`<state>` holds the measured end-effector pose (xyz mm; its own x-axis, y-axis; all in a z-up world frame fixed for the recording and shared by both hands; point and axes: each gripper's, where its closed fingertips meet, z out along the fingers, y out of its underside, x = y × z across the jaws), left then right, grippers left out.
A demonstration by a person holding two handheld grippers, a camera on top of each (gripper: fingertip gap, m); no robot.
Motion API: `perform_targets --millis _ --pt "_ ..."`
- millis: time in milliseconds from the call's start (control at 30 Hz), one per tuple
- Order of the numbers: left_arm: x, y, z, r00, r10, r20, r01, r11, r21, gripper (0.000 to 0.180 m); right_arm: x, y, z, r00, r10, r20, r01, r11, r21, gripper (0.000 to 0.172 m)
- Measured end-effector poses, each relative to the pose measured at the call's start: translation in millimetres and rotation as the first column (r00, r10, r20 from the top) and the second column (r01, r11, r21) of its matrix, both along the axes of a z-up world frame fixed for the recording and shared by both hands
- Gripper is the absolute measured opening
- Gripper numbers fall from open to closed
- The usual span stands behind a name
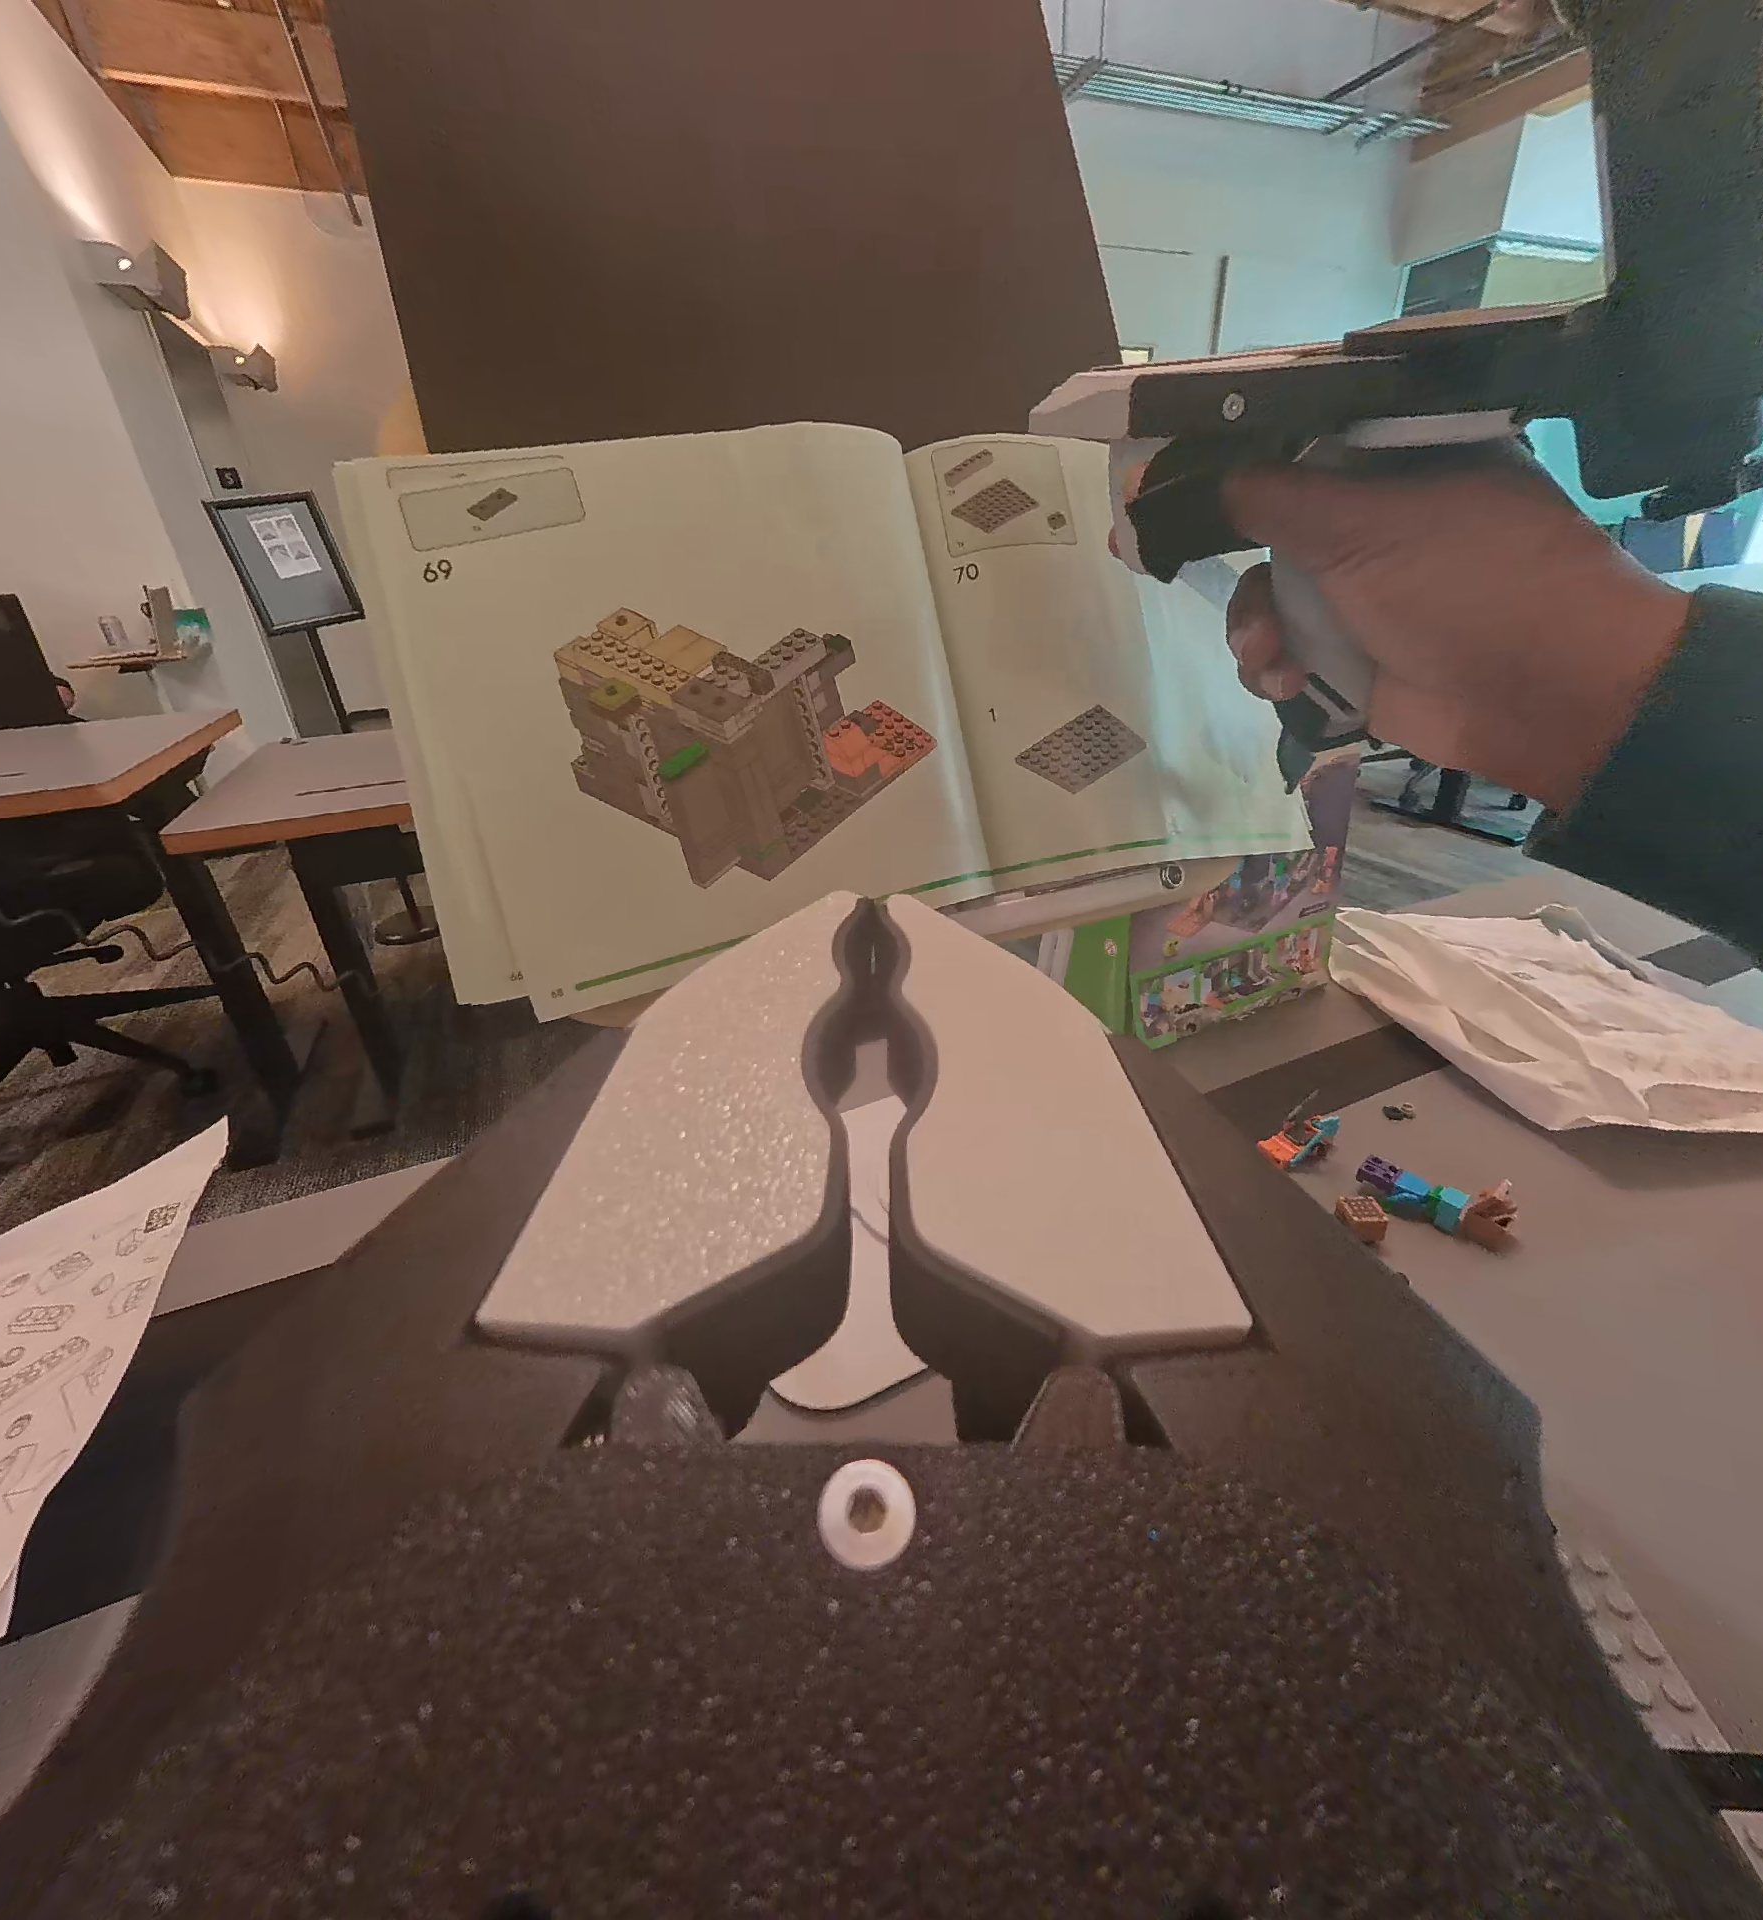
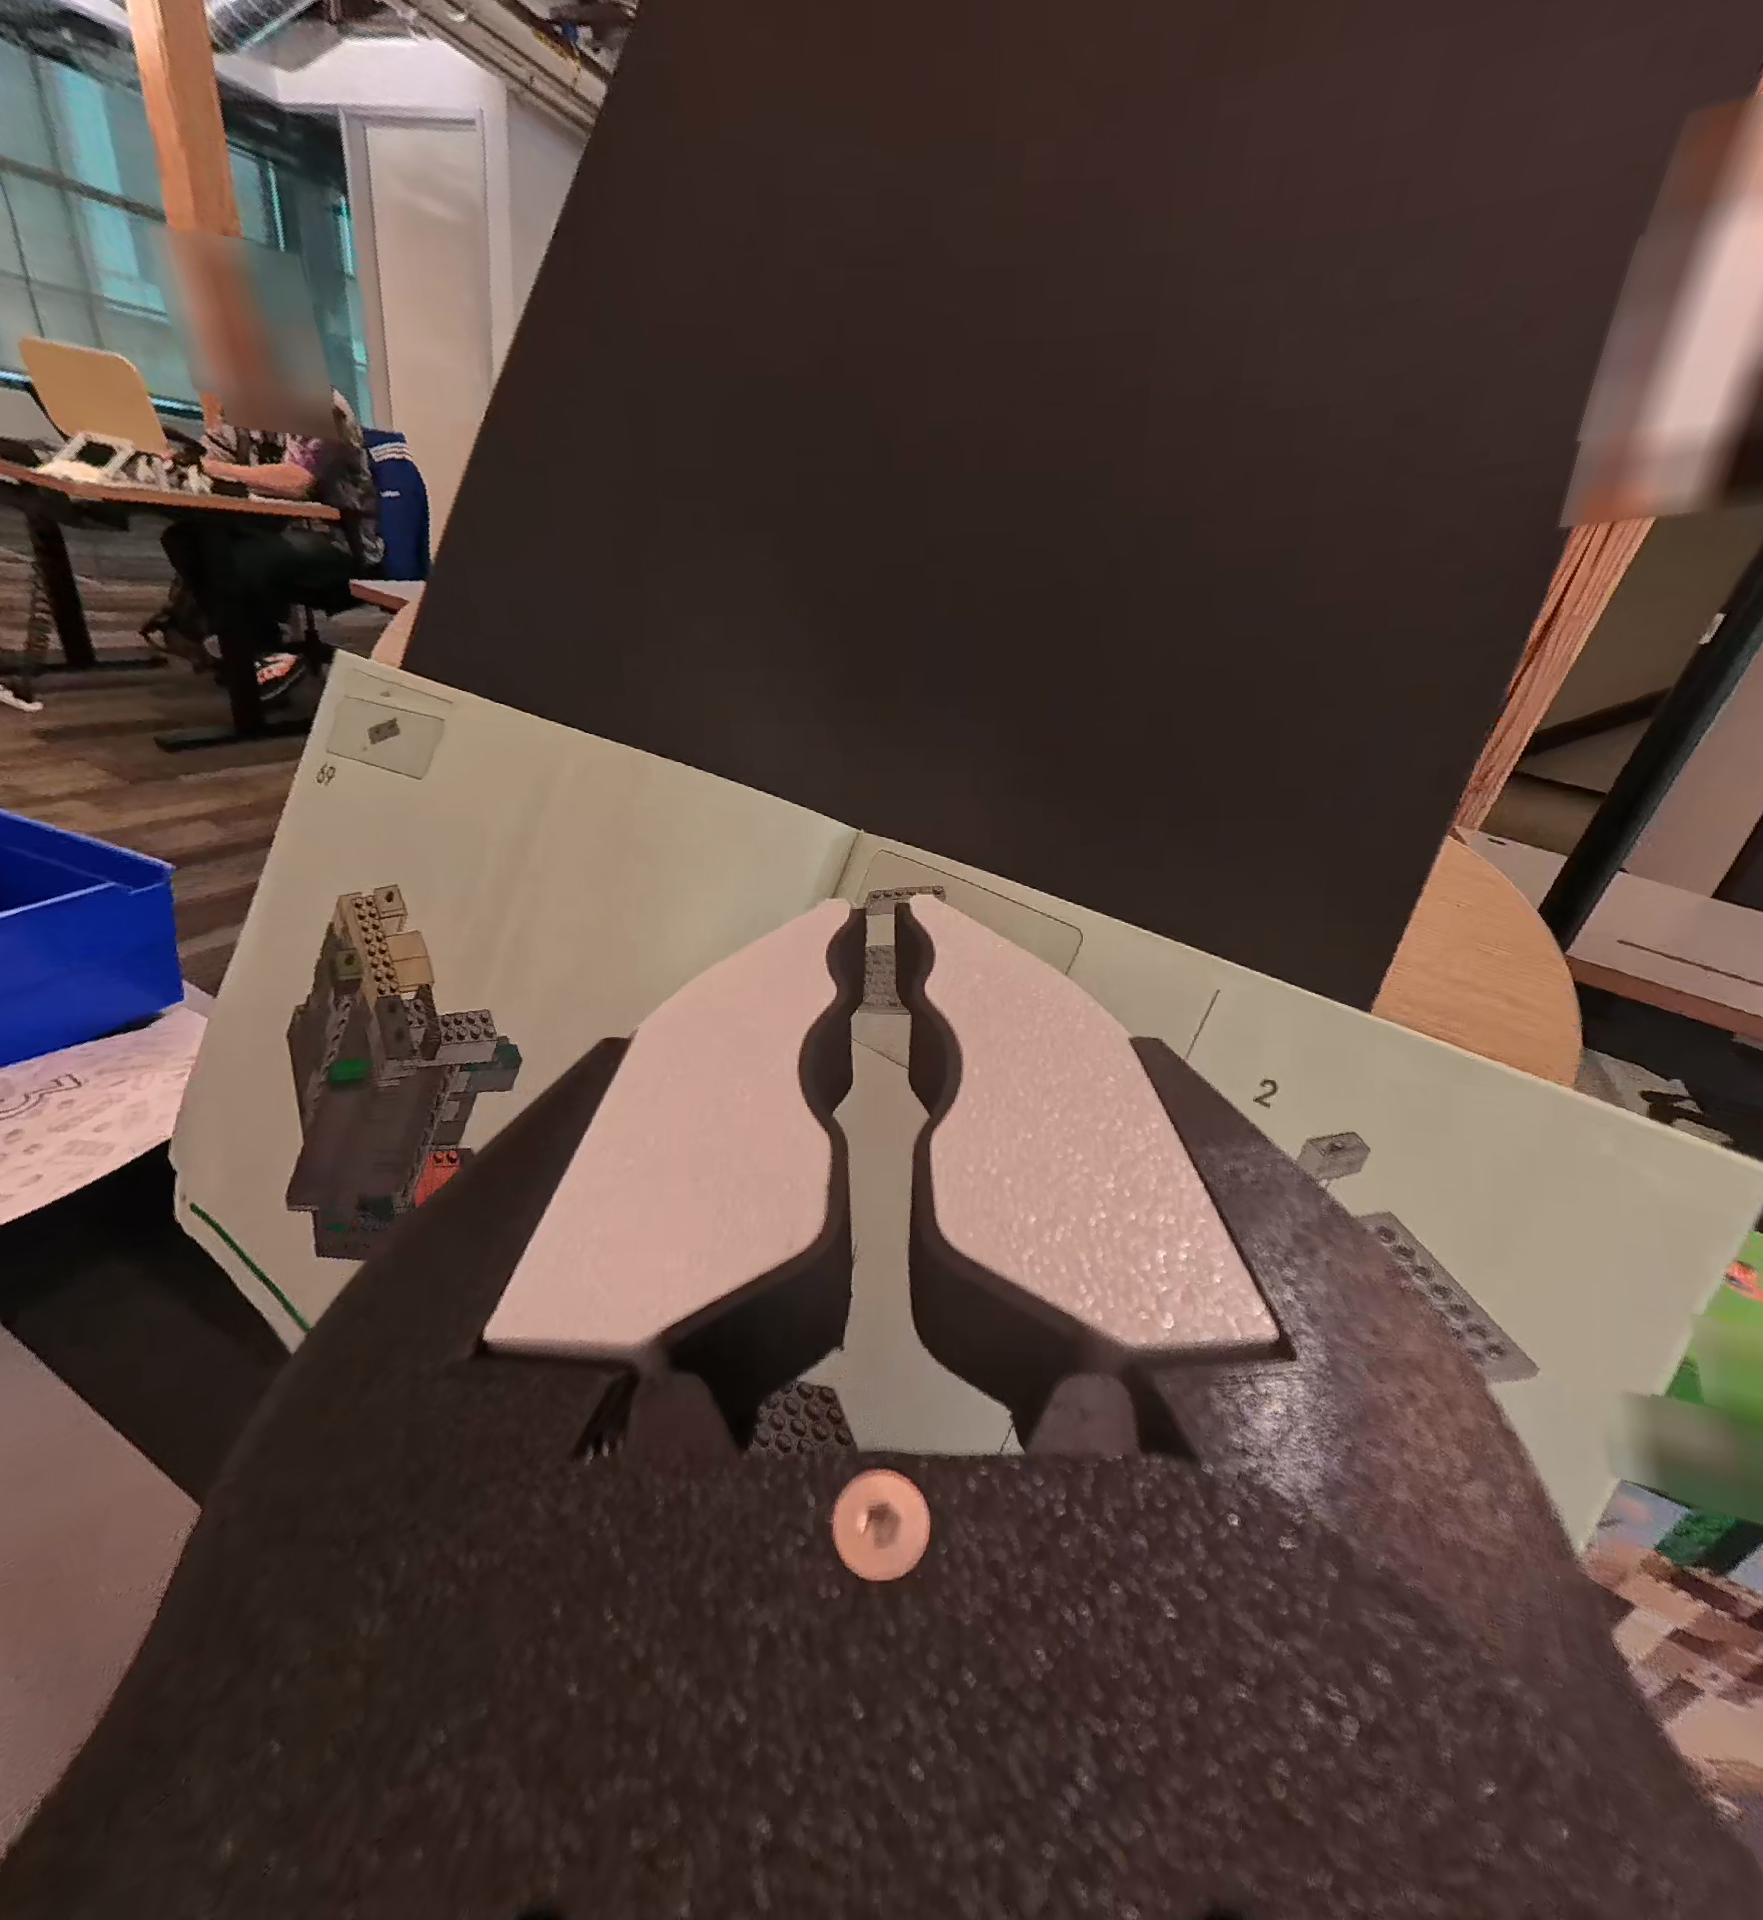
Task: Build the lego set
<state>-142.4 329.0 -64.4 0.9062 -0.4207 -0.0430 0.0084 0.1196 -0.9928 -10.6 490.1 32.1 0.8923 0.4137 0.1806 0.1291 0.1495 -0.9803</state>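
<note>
An open instruction booklet (image 1: 752,623) with pictures of brick builds leans on a stand in front of a dark board (image 1: 731,208). My left gripper (image 1: 869,914) is shut with nothing in it, low in front of the booklet's bottom edge. My right gripper (image 2: 887,912) points at the top of the right page (image 2: 1272,1091). Its fingertips stand slightly apart, and the page's print shows through the gap. In the left wrist view a hand (image 1: 1428,623) holds the right gripper (image 1: 1064,405) at the upper edge of the right page.
A toy set box (image 1: 1230,956) stands under the booklet. Small brick figures (image 1: 1417,1205) and a white paper bag (image 1: 1583,1018) lie on the grey table to the right. A printed sheet (image 1: 25,1382) lies left, and a blue bin (image 2: 25,935) shows far left. A person (image 2: 274,520) sits at a far desk. My hands' fingertips stand some 25 cm from each other.
</note>
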Motion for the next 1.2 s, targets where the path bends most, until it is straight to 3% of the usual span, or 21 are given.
perform_targets --millis 1200 --pt "1 1 -4 0.999 -0.023 0.044 0.024 0.999 -0.027 0.000 18 -18 -28 1.000 0.006 0.024 -0.006 1.000 0.001 0.004"
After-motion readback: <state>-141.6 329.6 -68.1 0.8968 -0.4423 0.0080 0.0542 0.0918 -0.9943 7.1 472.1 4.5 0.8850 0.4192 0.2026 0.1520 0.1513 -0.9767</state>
